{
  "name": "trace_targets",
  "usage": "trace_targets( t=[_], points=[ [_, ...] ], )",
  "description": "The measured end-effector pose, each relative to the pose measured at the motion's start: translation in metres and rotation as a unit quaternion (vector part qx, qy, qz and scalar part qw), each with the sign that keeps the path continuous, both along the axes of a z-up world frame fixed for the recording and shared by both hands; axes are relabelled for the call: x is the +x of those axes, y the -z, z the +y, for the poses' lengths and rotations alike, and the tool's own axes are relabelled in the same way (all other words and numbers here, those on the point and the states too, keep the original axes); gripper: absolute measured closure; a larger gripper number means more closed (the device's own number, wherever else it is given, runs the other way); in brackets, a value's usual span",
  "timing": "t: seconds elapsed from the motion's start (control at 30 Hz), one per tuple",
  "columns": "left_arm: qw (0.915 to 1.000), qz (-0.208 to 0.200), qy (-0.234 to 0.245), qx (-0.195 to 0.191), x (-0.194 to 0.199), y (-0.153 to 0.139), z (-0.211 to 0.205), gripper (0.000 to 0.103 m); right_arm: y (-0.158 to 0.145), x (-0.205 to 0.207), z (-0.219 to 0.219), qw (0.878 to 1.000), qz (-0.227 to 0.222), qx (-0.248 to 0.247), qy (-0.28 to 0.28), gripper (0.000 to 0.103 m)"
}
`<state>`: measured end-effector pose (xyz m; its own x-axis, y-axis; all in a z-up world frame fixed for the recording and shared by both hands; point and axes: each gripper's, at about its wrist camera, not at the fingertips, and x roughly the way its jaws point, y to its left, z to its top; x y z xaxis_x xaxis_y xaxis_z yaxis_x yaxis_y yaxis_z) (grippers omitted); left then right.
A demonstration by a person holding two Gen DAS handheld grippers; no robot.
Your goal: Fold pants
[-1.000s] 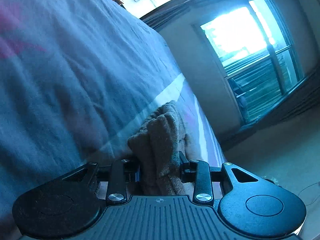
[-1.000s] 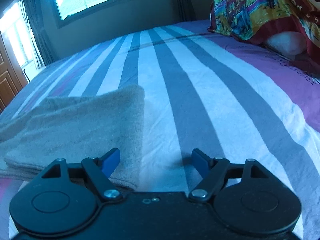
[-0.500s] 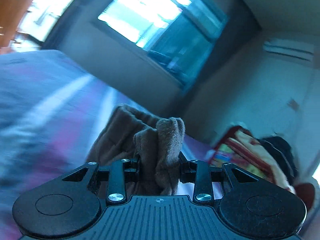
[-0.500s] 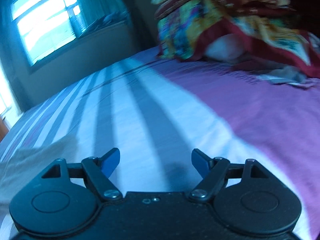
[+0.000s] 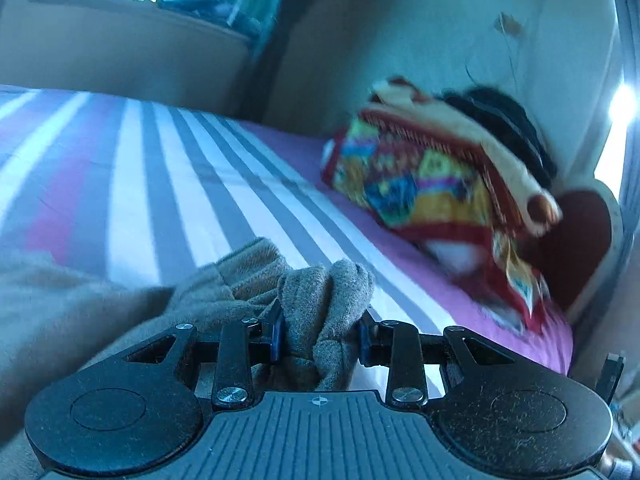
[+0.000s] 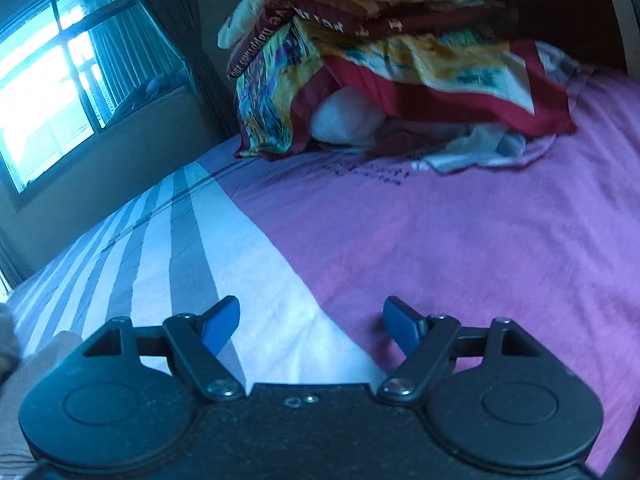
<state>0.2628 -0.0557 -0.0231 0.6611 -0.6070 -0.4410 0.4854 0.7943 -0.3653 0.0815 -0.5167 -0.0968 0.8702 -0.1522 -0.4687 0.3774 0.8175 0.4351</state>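
Observation:
The tan fleece pants (image 5: 132,312) lie on the striped bed, spread to the left in the left wrist view. My left gripper (image 5: 320,330) is shut on a bunched fold of the pants (image 5: 326,296), just above the bedsheet. My right gripper (image 6: 312,322) is open and empty, low over the white and purple sheet. A tan edge of the pants (image 6: 24,364) shows at the far left of the right wrist view, apart from the right fingers.
The bedsheet (image 6: 440,248) has grey, white and purple stripes. A pile of colourful folded blankets (image 6: 392,60) and a white pillow (image 6: 344,120) sits at the head of the bed; the pile also shows in the left wrist view (image 5: 432,184). A window (image 6: 48,80) is at the left.
My left gripper has swung round with the bunched pants, from facing the bed edge and window to facing the blanket pile. My right gripper has turned right, away from the folded pants.

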Motion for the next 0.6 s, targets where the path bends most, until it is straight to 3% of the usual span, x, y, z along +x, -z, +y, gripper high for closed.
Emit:
trace_targets(
  t=[0.2,0.3,0.33,0.37,0.5,0.6],
  points=[
    [0.9976,0.037,0.047,0.034,-0.005,0.027,-0.055,0.069,0.004,0.000,-0.005,1.000,-0.006,0.020,-0.001,0.024],
    [0.9940,0.075,0.079,0.007,-0.006,0.049,-0.071,0.056,0.005,0.003,-0.003,1.000,-0.001,0.015,-0.005,0.024],
    [0.9941,0.076,0.078,-0.003,-0.008,0.049,-0.074,0.046,0.006,0.003,-0.002,1.000,0.000,0.013,-0.006,0.023],
    [0.9953,0.065,0.072,-0.005,-0.012,0.045,-0.077,0.042,0.006,0.003,-0.002,1.000,0.000,0.012,-0.006,0.023],
    [0.9992,-0.002,0.036,-0.018,-0.038,0.011,-0.064,0.042,0.006,0.002,-0.003,1.000,-0.006,0.018,-0.004,0.023],
    [0.9977,-0.031,-0.055,-0.025,-0.065,-0.016,-0.001,0.042,0.004,-0.003,-0.003,1.000,-0.017,0.021,-0.005,0.022]
  ],
)
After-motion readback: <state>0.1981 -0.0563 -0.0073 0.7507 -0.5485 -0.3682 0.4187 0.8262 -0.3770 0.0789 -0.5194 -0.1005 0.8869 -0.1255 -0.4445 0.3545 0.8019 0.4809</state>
